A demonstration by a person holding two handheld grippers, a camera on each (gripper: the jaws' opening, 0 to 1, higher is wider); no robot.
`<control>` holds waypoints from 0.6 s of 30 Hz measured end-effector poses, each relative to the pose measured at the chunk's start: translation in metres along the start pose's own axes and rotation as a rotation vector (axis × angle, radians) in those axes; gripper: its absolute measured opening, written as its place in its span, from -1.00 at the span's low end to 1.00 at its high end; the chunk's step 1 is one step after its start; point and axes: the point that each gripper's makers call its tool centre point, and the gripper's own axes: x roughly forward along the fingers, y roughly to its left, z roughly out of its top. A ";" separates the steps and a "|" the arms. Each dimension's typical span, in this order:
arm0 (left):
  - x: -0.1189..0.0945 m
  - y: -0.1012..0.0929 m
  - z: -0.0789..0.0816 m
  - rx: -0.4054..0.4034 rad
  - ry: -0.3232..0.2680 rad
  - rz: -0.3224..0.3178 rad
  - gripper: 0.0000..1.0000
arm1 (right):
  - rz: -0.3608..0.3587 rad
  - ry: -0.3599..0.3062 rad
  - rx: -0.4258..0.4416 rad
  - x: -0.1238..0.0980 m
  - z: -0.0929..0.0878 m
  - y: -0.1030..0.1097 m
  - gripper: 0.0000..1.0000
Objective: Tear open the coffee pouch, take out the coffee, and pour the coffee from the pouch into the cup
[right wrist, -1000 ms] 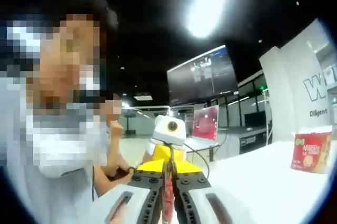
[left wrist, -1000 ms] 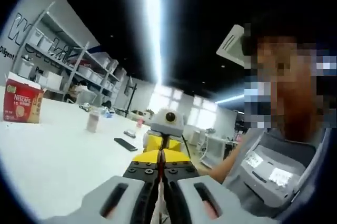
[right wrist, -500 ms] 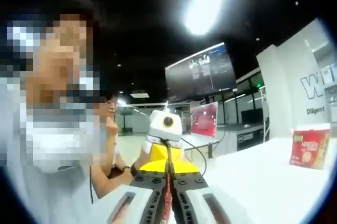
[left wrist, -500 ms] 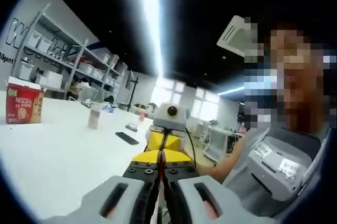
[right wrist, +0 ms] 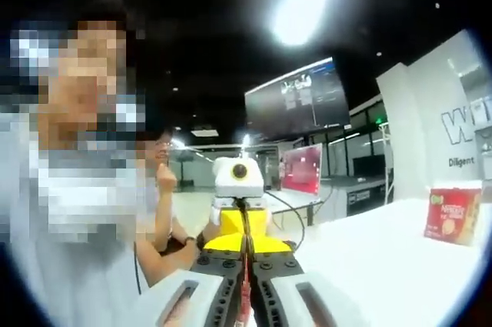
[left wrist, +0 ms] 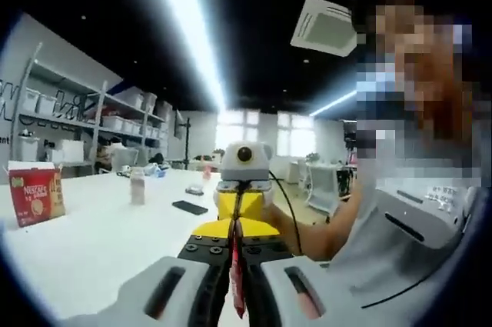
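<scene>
Both grippers face each other, held up above a white table (left wrist: pixel 92 250). My left gripper (left wrist: pixel 234 269) is shut on the thin edge of a red coffee pouch (left wrist: pixel 236 290). Straight ahead of it, the yellow-bodied right gripper (left wrist: pixel 240 218) meets the same pouch. In the right gripper view, my right gripper (right wrist: pixel 245 273) is shut on the red pouch (right wrist: pixel 244 296), and the left gripper (right wrist: pixel 241 223) comes at it head-on. The pouch shows edge-on only, so I cannot tell whether it is torn. A small pale cup (left wrist: pixel 137 186) stands far off on the table.
A red Nescafe box (left wrist: pixel 34 195) (right wrist: pixel 453 215) stands on the white table. A dark phone (left wrist: pixel 189 207) lies near the cup. A person in a grey shirt (left wrist: pixel 415 235) holds the grippers close by. Shelving (left wrist: pixel 69 127) lines the far wall.
Both views have shifted and rolled with the hands, bringing the table more level. More of the red pouch shows between the left jaws. Both grippers stay shut on it.
</scene>
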 end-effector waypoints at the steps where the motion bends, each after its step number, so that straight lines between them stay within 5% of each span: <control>1: 0.000 -0.002 0.001 0.000 -0.006 -0.007 -0.91 | 0.001 0.003 -0.006 0.000 0.000 0.002 -0.97; 18: -0.002 -0.014 0.004 0.031 -0.010 -0.025 -0.92 | 0.007 0.018 -0.026 -0.001 -0.001 0.013 -0.97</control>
